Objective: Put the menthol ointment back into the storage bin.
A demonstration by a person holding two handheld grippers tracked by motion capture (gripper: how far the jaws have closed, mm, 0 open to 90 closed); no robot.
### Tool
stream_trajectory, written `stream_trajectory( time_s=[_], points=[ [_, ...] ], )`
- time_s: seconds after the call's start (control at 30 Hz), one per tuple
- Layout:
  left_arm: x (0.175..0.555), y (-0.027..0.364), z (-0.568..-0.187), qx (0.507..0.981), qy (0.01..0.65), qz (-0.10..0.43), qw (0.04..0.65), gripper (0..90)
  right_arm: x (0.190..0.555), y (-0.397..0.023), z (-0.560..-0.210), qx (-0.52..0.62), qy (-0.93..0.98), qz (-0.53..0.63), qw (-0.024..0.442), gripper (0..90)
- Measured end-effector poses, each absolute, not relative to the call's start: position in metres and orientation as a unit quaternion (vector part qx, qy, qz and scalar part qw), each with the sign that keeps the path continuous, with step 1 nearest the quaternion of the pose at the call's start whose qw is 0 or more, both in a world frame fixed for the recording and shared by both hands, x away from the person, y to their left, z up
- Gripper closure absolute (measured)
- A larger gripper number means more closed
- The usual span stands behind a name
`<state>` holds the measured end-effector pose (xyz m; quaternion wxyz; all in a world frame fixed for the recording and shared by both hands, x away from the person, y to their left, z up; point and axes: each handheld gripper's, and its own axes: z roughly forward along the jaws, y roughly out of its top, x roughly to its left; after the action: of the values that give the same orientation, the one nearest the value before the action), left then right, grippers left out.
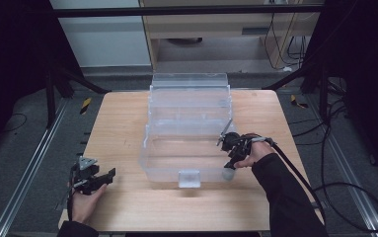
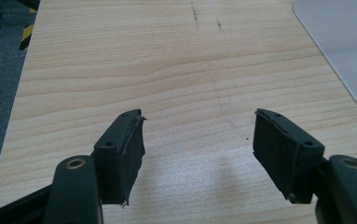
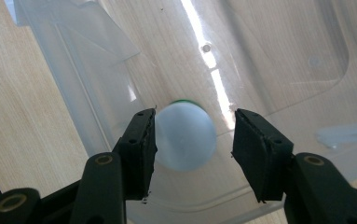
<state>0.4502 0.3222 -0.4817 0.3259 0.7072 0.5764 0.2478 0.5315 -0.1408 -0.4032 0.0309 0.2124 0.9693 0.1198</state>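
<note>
So the biggest thing here is the wooden table [image 1: 127, 207], with a clear plastic box [image 1: 149, 148] sitting around its middle and running toward the far edge. The lid is flipped up at the back, and there's a small latch tab on the front wall.

The left gripper [image 1: 108, 175] is parked near the table's front left corner, well apart from the box. In the left gripper view its jaws [image 2: 197, 140] are spread wide with nothing but bare wood between them, and one rounded corner of the box peeks in at the top right.

The right gripper [image 1: 228, 165] is over at the box's front right corner, pointing down, with a dark sleeve and cable trailing back toward the front right edge of the table. In the right gripper view [image 3: 195, 140] a small whitish ball [image 3: 185, 137] with a bit of green behind it sits between the jaws. It's touching one pad, and I can see a sliver of gap to the other, so the jaws are narrow but not clamping it.

From the high view the ball [image 1: 228, 174] is right at that front right corner of the box. I honestly can't tell if it's inside the wall or just outside it.
</note>
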Motion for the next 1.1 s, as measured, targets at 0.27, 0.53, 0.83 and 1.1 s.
stream_trajectory(
  time_s=[0.27,0.53,0.83,1.1],
  points=[
    [0.450,0.323,-0.481,0.707,0.576,0.249,0.326,33.3,0.527,-0.143,-0.397,0.219,0.965,0.136,0.043,46.0],
    [0.450,0.323,-0.482,0.707,0.576,0.248,0.327,33.7,0.519,-0.162,-0.376,0.261,0.938,0.212,0.082,35.1],
    [0.450,0.323,-0.481,0.709,0.575,0.238,0.332,39.4,0.498,-0.193,-0.366,0.316,0.885,0.306,0.153,26.2],
    [0.450,0.323,-0.481,0.711,0.573,0.233,0.334,44.6,0.476,-0.225,-0.372,0.375,0.818,0.393,0.189,24.6]
  ],
)
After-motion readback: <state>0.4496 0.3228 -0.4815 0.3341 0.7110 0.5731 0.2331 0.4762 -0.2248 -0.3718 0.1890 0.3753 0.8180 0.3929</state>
